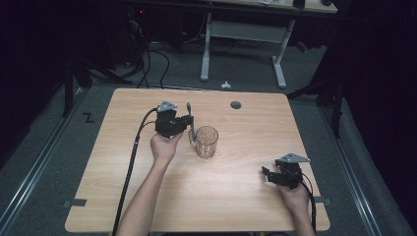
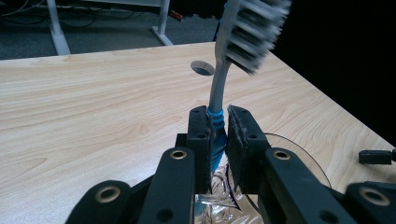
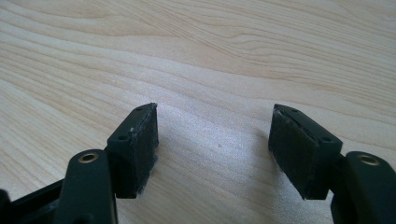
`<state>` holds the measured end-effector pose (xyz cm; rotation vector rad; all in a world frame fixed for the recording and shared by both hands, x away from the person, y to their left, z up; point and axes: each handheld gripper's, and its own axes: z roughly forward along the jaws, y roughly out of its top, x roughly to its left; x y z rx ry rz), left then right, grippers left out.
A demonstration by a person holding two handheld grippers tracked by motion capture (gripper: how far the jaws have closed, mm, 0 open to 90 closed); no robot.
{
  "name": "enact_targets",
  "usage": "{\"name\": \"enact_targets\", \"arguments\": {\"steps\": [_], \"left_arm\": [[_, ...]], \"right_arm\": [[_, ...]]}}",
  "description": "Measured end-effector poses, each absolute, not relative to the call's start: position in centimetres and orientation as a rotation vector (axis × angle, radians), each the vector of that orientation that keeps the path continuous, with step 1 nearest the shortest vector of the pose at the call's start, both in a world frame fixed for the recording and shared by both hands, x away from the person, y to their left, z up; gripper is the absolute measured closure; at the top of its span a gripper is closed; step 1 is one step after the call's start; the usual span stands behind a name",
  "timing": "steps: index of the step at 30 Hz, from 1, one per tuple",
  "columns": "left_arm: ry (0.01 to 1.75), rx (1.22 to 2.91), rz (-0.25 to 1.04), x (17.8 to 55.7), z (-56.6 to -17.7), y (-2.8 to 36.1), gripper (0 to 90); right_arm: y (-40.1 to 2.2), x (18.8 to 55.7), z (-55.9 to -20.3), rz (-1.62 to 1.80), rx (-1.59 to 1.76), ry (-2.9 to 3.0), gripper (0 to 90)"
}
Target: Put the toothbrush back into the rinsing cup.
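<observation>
Holding a toothbrush (image 2: pixel 219 88) by its handle, my left gripper (image 1: pixel 189 123) sits just left of the mug (image 1: pixel 206 141), with the pads clenched on the blue-banded part of the stem. The brush stands nearly upright, bristle head at the top and above the mug's rim, and its lower end drops toward the mug's mouth; in the left gripper view I see the glass rim right under the jaws. The mug stands upright near the middle of the table (image 1: pixel 123 196). My right gripper (image 1: pixel 268 174) rests well right of the mug and nearer the table's front edge, jaws spread wide with nothing but bare wood between them.
</observation>
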<state>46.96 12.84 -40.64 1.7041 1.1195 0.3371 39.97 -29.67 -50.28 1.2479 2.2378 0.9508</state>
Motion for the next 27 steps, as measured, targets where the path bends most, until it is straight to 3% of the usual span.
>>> {"name": "enact_targets", "arguments": {"steps": [27], "left_arm": [[1.122,1.786,0.334,47.11,-41.63,11.82,79.2]], "right_arm": [[-29.66,39.97,-50.28,0.951,1.248,2.238,33.6]]}}
